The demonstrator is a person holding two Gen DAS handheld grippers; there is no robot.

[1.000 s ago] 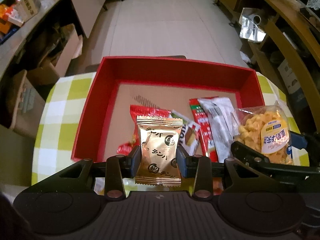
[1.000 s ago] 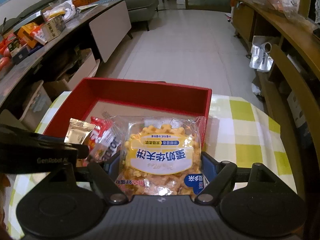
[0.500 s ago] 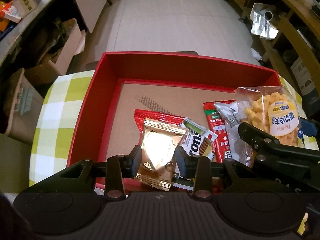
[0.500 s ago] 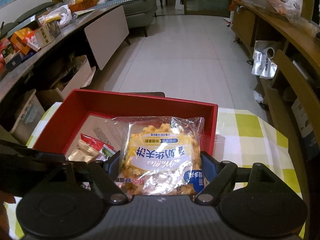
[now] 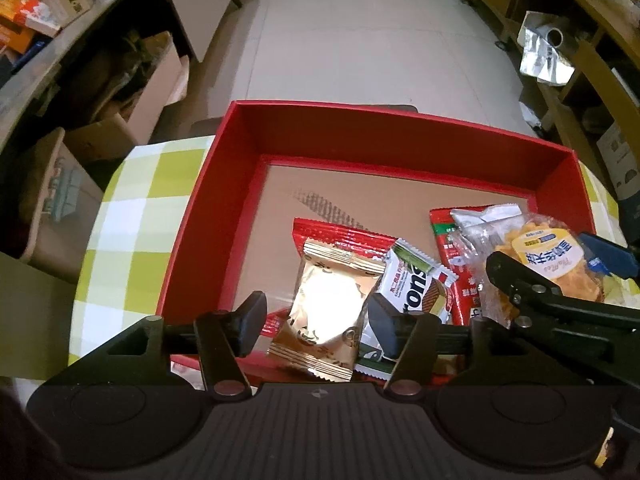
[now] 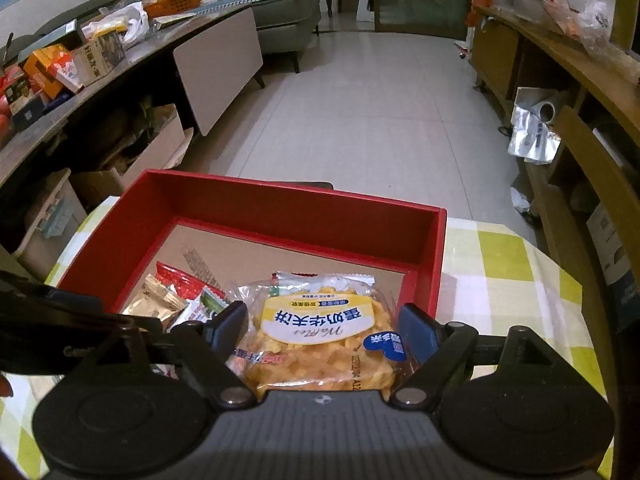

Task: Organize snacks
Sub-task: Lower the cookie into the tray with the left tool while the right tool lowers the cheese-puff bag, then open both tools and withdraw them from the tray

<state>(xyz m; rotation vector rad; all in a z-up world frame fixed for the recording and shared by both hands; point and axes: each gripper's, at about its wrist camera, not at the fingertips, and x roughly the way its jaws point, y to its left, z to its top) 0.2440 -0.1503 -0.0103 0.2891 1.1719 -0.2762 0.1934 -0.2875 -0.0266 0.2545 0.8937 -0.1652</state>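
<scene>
A red box (image 5: 208,216) with a brown floor sits on the green-checked table; it also shows in the right wrist view (image 6: 288,208). My left gripper (image 5: 316,322) is open, its fingers apart from the gold packet (image 5: 326,308), which lies in the box on a red packet (image 5: 340,236) and beside a white wafer packet (image 5: 412,284). My right gripper (image 6: 324,330) is open around the clear bag of yellow biscuits (image 6: 320,336), which rests at the box's near right; the bag also shows in the left wrist view (image 5: 544,260).
Red and white wrappers (image 5: 460,240) lie under the biscuit bag. The checked tablecloth (image 6: 512,264) extends right of the box. A cluttered counter (image 6: 80,64) runs along the left, wooden shelves (image 6: 580,92) along the right, tiled floor beyond.
My left gripper opened and let the gold packet drop into the box. My right gripper lowered the biscuit bag into the box and opened its fingers.
</scene>
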